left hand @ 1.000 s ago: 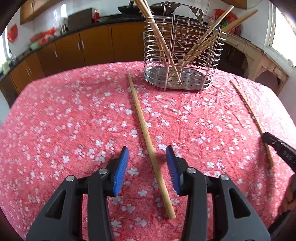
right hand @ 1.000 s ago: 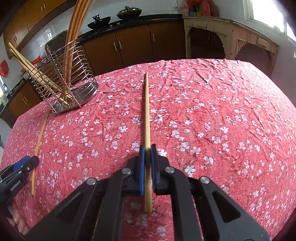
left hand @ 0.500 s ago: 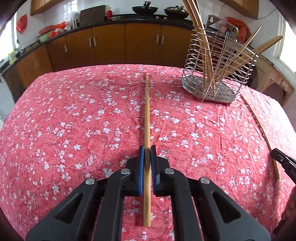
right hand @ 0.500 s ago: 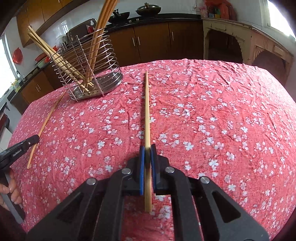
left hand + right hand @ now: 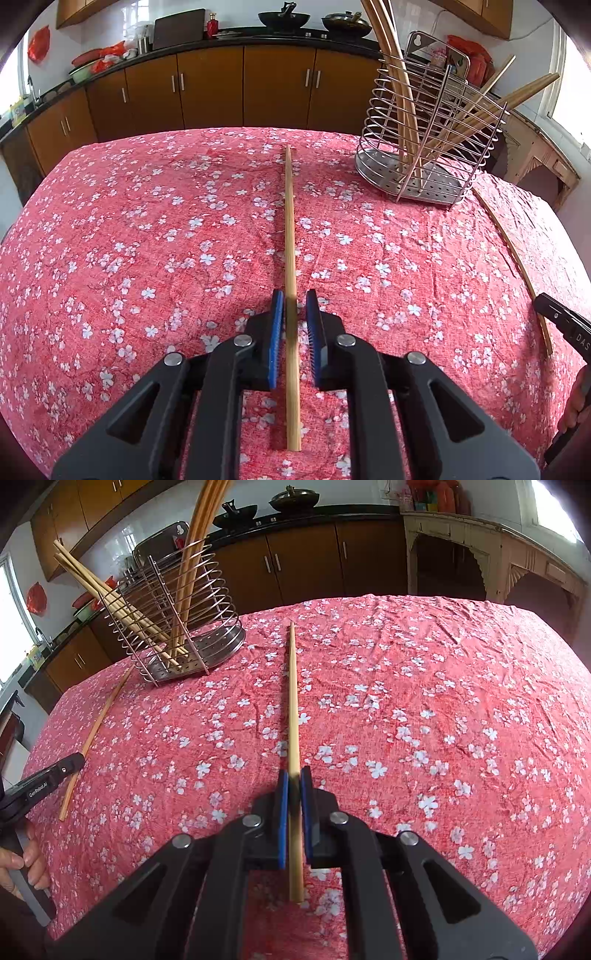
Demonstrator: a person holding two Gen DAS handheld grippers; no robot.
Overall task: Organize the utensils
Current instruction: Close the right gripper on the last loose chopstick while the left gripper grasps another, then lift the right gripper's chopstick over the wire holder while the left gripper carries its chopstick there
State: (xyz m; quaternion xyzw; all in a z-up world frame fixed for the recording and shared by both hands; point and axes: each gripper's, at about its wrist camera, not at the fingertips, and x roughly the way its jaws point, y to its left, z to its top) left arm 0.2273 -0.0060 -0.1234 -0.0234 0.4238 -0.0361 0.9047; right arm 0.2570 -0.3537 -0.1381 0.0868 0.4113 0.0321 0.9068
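My left gripper point(image 5: 294, 301) is shut on a long wooden chopstick point(image 5: 290, 236) that points straight ahead over the red floral tablecloth point(image 5: 147, 240). My right gripper point(image 5: 291, 779) is shut on another wooden chopstick point(image 5: 293, 709), also pointing ahead. A wire utensil holder point(image 5: 424, 147) with several chopsticks leaning in it stands at the far right in the left wrist view and at the far left in the right wrist view point(image 5: 177, 627). Each held chopstick also shows in the other view, one at the right edge point(image 5: 517, 266), one at the left point(image 5: 96, 734).
Brown kitchen cabinets point(image 5: 221, 88) and a dark counter with woks point(image 5: 284, 16) stand behind the table. An arched pale wooden sideboard point(image 5: 491, 554) is at the far right. The table edge curves away on all sides.
The left gripper closed on the chopstick and turned so it points ahead, with the holder shifting right. The right gripper kept its chopstick and swung toward the holder, which now looks nearer.
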